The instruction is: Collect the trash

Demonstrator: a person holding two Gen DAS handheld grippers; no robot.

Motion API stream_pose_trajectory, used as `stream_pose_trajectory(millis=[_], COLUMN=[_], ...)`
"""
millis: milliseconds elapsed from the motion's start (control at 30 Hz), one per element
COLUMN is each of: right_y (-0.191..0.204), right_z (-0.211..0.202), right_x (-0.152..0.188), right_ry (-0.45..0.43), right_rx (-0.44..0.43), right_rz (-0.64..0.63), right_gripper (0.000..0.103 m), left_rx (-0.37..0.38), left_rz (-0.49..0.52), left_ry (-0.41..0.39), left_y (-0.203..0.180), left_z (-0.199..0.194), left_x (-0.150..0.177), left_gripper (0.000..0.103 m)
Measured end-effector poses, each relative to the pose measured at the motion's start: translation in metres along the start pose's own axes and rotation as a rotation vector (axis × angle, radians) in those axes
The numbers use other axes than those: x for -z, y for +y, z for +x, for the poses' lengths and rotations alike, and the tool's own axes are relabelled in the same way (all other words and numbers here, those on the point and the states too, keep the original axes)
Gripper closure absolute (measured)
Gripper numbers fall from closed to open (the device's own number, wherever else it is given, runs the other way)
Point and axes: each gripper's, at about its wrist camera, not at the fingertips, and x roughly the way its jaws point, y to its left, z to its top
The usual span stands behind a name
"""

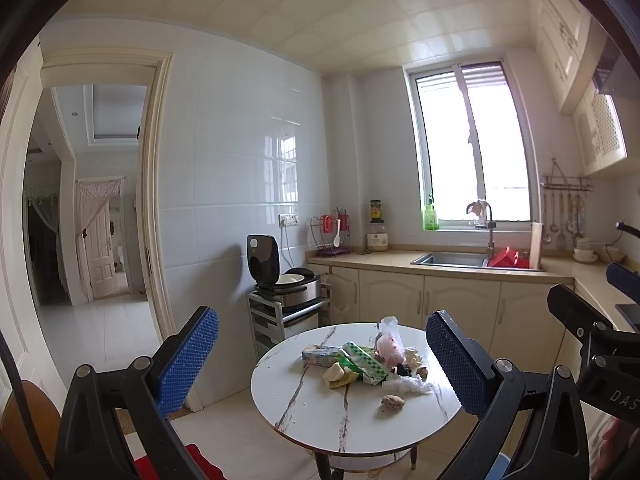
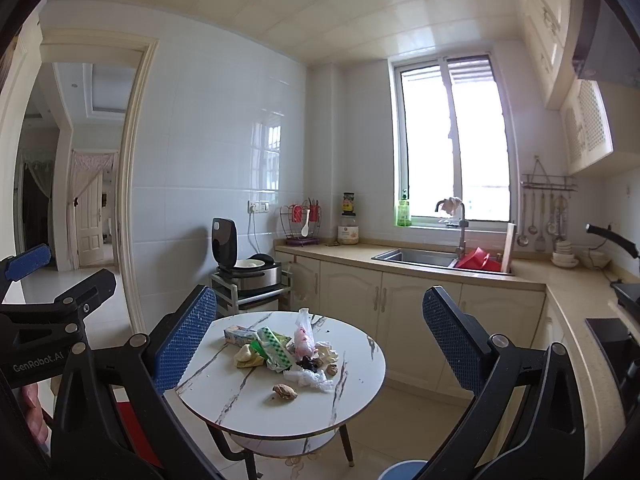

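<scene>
**Trash heaped on the round table, both my jaws wide and empty**

Trash (image 1: 366, 364) lies in a loose heap at the middle of the round marble-look table (image 1: 320, 420), low in the centre of both views. My left gripper (image 1: 322, 360) hangs in front of the table with its jaws spread as wide as they go; nothing is between the blue pads (image 1: 188, 354), and they touch nothing. My right gripper (image 2: 320, 338) stands the same way, jaws fully apart, empty, the heap framed between its pads. In the right view my left gripper shows again at the left edge.

Within the heap, largest first: a green-and-white checked wrapper (image 1: 366, 360), a long carton (image 1: 320, 354) at its upper left, a clear bag with pink contents (image 1: 390, 344) standing upright, crumpled clear plastic (image 1: 412, 384), and a small brown lump (image 1: 393, 401) lying apart toward the near edge.
</scene>
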Motion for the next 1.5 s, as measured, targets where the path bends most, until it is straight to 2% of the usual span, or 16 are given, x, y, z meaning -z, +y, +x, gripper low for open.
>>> stream_pose_trajectory(millis=[1500], right_y=[-0.0025], right_z=[-0.0014], right_x=[0.0019], right_ry=[0.002], right_rx=[-0.004], right_rz=[0.006], right_gripper=[0.0], left_rx=[0.008], left_rz=[0.008], left_ry=[-0.003], left_y=[-0.0009], left_z=[-0.0036], left_x=[0.002], left_gripper=[0.001])
